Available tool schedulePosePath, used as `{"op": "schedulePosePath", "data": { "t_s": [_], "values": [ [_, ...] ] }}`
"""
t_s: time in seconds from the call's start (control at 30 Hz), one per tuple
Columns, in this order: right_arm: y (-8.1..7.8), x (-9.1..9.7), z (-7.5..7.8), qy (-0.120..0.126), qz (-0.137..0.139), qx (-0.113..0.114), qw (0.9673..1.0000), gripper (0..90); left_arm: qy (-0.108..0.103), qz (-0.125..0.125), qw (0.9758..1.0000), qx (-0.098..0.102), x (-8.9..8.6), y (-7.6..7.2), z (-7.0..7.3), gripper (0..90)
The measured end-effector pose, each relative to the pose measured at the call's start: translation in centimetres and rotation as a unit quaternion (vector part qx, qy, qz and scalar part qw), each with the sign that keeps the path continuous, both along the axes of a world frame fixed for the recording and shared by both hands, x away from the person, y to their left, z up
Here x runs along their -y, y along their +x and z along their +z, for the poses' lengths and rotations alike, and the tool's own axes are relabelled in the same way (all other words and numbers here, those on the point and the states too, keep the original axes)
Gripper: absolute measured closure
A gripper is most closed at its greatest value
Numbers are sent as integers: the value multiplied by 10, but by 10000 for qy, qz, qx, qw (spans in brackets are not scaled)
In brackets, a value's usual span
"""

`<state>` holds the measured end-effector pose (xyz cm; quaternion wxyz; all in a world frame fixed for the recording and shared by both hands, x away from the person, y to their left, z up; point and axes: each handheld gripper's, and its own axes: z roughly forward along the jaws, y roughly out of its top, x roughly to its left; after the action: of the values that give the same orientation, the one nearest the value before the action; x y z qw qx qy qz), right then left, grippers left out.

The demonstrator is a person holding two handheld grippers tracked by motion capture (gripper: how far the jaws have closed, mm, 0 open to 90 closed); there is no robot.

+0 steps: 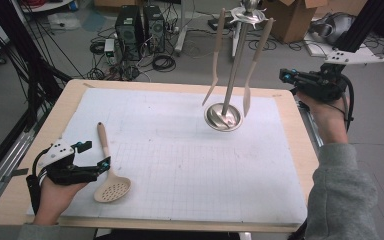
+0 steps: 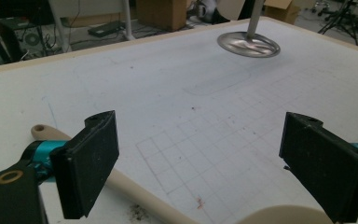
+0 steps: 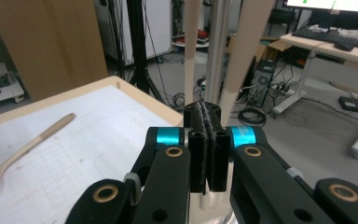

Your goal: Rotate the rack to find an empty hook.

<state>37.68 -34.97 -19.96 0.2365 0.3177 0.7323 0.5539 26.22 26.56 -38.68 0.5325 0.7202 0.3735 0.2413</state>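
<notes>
A beige slotted spoon (image 1: 111, 175) lies on the white grid mat at the front left, handle pointing away. My left gripper (image 1: 96, 154) rests beside it, open wide; in the left gripper view its jaws (image 2: 203, 123) straddle the spoon's handle (image 2: 135, 191) without pressing on it. A metal stand (image 1: 223, 117) with a round base and tall pole stands at the back right, and two beige utensils (image 1: 252, 70) hang from its top. My right gripper (image 1: 283, 75) is raised past the table's right edge, pointing at the stand. Its pads (image 3: 207, 116) are pressed together with nothing between them.
The white mat (image 1: 180, 150) covers most of the wooden table (image 1: 290, 150). On the floor behind stand computer towers (image 1: 140, 27), tangled cables and cardboard boxes (image 1: 295, 17). A black frame (image 1: 10, 60) runs along the left side.
</notes>
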Motion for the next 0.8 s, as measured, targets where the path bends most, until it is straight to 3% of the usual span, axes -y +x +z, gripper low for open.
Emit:
{"op": "schedulePosePath", "data": {
  "t_s": [0.07, 0.3, 0.47, 0.57, 0.63, 0.73, 0.8],
  "values": [
    [4, 2, 4, 135, 30, 21, 9999, 892, -25, -42, 10000, 41, 0, 0, 0, 123],
    [16, 7, 16, 271, 125, 211, 9993, 892, -173, -166, 9994, 247, 3, -3, 3, 123],
    [23, 13, 29, 522, 170, 369, 9978, 892, -377, -241, 9979, 466, 0, -8, 6, 123],
    [27, 16, 38, 512, 256, 407, 9975, 892, -500, -224, 9968, 577, -3, -9, 8, 123],
    [31, 16, 44, 490, 260, 445, 9975, 892, -569, -269, 9966, 528, -5, -10, 9, 123],
    [36, 15, 50, 490, 218, 460, 9975, 893, -896, -476, 9940, 401, -7, -10, 9, 123],
    [41, 14, 53, 424, 184, 467, 9978, 894, -902, -479, 9938, 430, -7, -11, 10, 122]
  ]
}}
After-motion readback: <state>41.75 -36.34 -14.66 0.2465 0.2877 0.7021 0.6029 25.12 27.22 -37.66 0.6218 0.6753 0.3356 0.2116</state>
